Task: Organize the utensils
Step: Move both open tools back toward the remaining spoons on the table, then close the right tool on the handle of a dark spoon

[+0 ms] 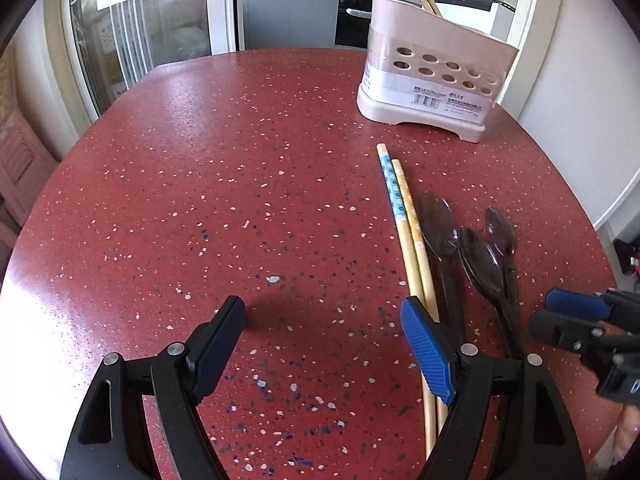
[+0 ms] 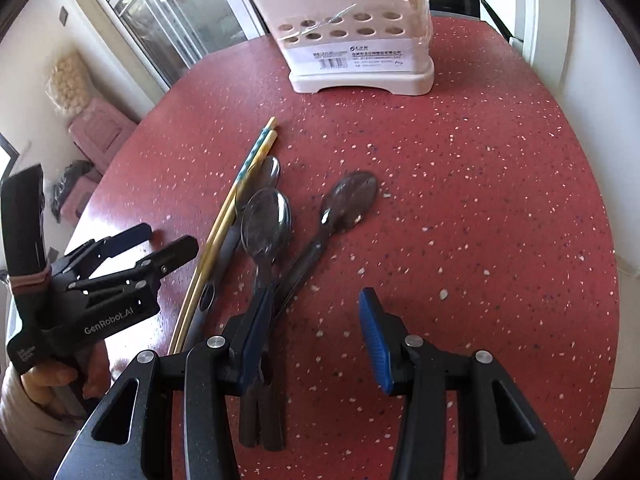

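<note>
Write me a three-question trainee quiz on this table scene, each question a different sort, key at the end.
1. True or false: the chopsticks lie loose on the red table.
2. How many dark spoons lie on the table? A) one B) three C) five
3. Fill in: the pink holder stands ____ on the table.

Key: 1 true. 2 B. 3 upright. The holder already contains a spoon and chopsticks. The left gripper is open over bare table; the right gripper is open too.
</note>
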`<state>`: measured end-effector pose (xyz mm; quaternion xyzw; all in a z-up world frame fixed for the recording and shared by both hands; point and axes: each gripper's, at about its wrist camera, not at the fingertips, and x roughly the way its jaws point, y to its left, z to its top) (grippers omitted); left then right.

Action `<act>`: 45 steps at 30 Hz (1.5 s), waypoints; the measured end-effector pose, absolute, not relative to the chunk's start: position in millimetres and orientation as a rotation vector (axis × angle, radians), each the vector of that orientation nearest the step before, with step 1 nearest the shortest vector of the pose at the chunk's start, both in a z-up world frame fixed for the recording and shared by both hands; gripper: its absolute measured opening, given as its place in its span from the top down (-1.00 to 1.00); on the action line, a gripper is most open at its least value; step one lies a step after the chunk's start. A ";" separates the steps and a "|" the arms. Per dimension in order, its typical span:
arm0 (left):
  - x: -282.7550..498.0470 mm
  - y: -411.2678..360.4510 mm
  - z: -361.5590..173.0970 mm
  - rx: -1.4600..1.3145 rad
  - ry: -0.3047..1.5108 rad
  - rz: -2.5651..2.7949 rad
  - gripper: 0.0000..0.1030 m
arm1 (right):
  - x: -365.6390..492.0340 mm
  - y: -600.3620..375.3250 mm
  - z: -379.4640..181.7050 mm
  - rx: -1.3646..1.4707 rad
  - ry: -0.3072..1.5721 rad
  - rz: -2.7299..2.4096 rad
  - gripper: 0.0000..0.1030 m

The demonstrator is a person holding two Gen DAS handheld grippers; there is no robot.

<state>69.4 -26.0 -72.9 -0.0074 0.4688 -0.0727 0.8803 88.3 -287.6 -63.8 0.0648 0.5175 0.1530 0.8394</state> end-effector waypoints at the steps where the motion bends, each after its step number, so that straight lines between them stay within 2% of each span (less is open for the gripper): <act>1: 69.3 -26.5 -72.7 -0.022 0.978 -0.157 -1.00 | 87.7 -285.5 -64.1 0.128 1.096 0.325 0.04; 9: 73.1 -32.5 -70.2 -0.013 0.977 -0.176 -1.00 | 86.2 -266.3 -62.6 0.061 1.104 0.340 0.05; 14: 76.5 -38.1 -68.6 -0.001 0.984 -0.184 -1.00 | 82.2 -249.6 -60.9 -0.027 1.091 0.304 0.18; 19: 76.2 -41.6 -68.0 0.011 0.988 -0.201 -1.00 | 84.2 -259.2 -59.8 0.043 1.086 0.288 0.64; 21: 76.2 -41.9 -68.1 0.017 0.985 -0.200 -1.00 | 84.9 -265.5 -60.3 0.061 1.088 0.280 0.74; 38: 96.6 -49.1 -73.8 0.080 1.014 -0.176 -1.00 | 88.9 -298.0 -55.7 0.129 1.107 0.192 0.77; 45: 115.9 -54.1 -72.4 0.115 1.052 -0.210 -1.00 | 110.1 -302.4 -60.9 0.110 1.194 0.188 0.65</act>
